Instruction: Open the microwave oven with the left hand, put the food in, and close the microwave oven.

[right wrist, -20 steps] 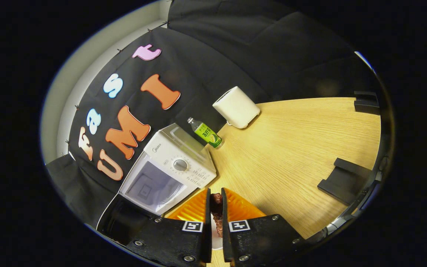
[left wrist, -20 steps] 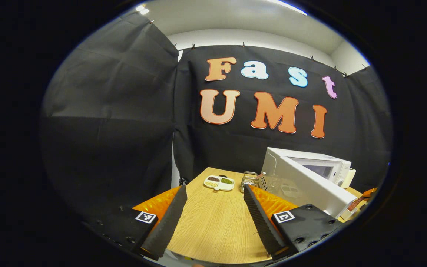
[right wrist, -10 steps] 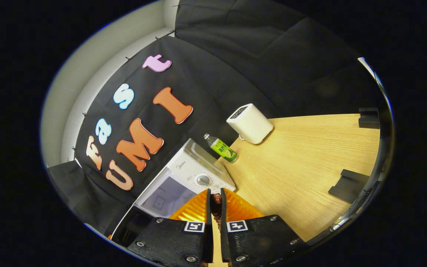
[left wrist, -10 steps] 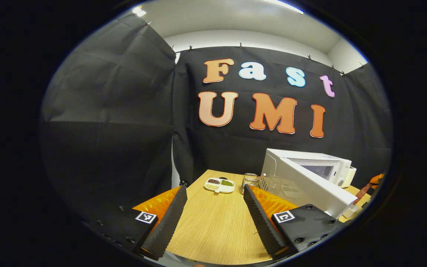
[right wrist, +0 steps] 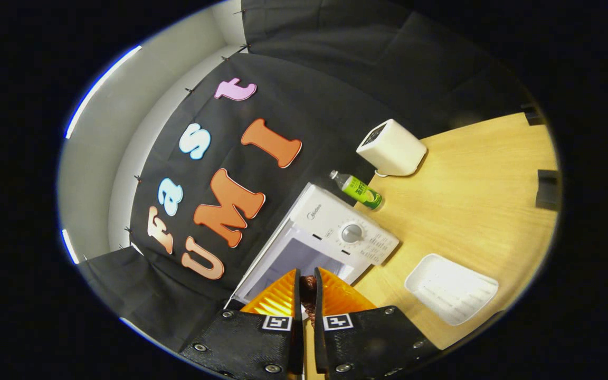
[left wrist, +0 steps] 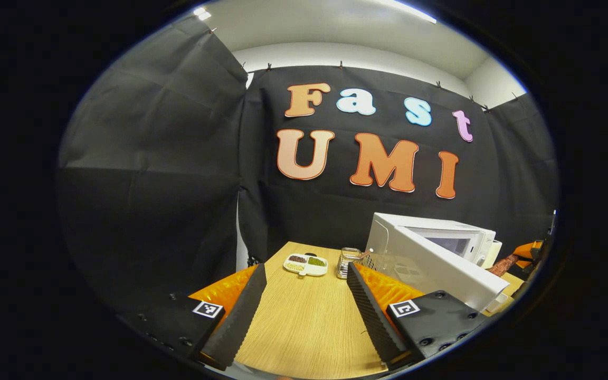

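My right tool (right wrist: 304,301) is closed down on the food (right wrist: 308,295), a dark reddish-brown piece pinched in the narrow gap between both fingers. Its long axis runs along the fingers, pointing forward toward the microwave (right wrist: 330,240), which sits just beyond the fingertips. In the left gripper view the same food (left wrist: 502,264) shows at the far right as a reddish strip held slantwise near the microwave's (left wrist: 436,248) front.

My left tool (left wrist: 304,311) is wide open with nothing between its fingers, hanging over the near edge of the table (left wrist: 304,327). From there the microwave door (left wrist: 441,274) stands swung open toward me, its edge just right of my right finger.

The left gripper view takes in a divided snack dish (left wrist: 305,264) and a small glass jar (left wrist: 349,259) at the far end of the table. The right gripper view has a green bottle (right wrist: 359,190), a white box-shaped appliance (right wrist: 392,149) and a white tray (right wrist: 450,287) right of the microwave.
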